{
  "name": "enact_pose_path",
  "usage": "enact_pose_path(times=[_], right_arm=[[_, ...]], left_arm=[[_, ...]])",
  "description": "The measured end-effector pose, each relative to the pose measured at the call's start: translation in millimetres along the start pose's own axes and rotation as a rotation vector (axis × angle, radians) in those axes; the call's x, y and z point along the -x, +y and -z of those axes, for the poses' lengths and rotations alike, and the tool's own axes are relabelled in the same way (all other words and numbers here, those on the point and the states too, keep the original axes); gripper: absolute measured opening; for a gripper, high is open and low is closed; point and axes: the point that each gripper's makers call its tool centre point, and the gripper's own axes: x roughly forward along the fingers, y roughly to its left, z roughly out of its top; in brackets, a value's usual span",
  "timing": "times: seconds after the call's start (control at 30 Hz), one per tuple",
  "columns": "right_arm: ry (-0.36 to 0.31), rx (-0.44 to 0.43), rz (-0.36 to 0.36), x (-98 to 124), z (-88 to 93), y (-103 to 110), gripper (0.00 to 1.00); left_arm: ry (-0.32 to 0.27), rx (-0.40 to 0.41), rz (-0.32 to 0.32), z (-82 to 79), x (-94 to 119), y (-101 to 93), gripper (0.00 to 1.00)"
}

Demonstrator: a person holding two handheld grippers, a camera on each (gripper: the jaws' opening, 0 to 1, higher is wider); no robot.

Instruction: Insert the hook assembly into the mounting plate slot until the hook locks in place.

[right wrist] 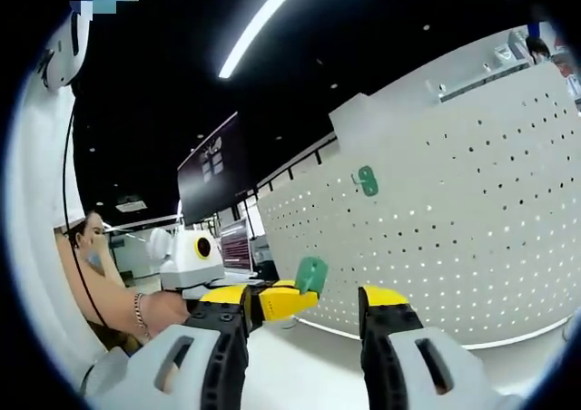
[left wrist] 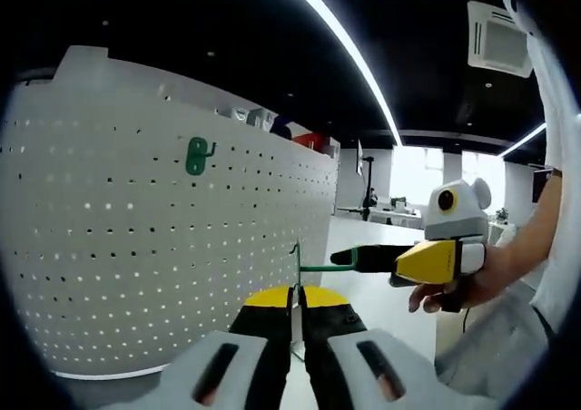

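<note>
Clamping a green hook (left wrist: 297, 267) by its thin edge, the left gripper (left wrist: 296, 312) is holding it before the white pegboard (left wrist: 136, 247). Opposite, the right gripper (left wrist: 345, 258) is reaching toward it with jaws spread, gripping nothing. Farther up, another green hook (left wrist: 197, 155) is hanging on the pegboard.

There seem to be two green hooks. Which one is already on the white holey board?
The upper green hook sits mounted high on the pegboard. The other hook is off the board, held in the left gripper.

Left tool (left wrist: 296, 324) closed, right tool (right wrist: 309, 324) agape.
</note>
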Motion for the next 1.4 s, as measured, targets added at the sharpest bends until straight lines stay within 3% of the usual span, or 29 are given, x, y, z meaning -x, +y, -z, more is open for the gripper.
enact_pose_path(times=[0.67, 0.73, 0.8, 1.4], right_arm=[[-0.001, -0.019, -0.021, -21, -0.5, 4, 0.41], [0.029, -0.06, -0.047, -22, 3.4, 8, 0.32], [0.037, -0.049, -0.041, -23, 4.4, 7, 0.25], [0.034, -0.072, -0.033, -28, 4.0, 6, 0.16]], left_arm=[[-0.011, 0.011, -0.01, -1.3, 0, -1.5, 0.02], [-0.013, 0.013, -0.013, -1.6, 0, -1.1, 0.02], [-0.013, 0.012, -0.012, -1.9, 0, -1.8, 0.02], [-0.017, 0.008, -0.013, -4.0, 0, -3.6, 0.02]])
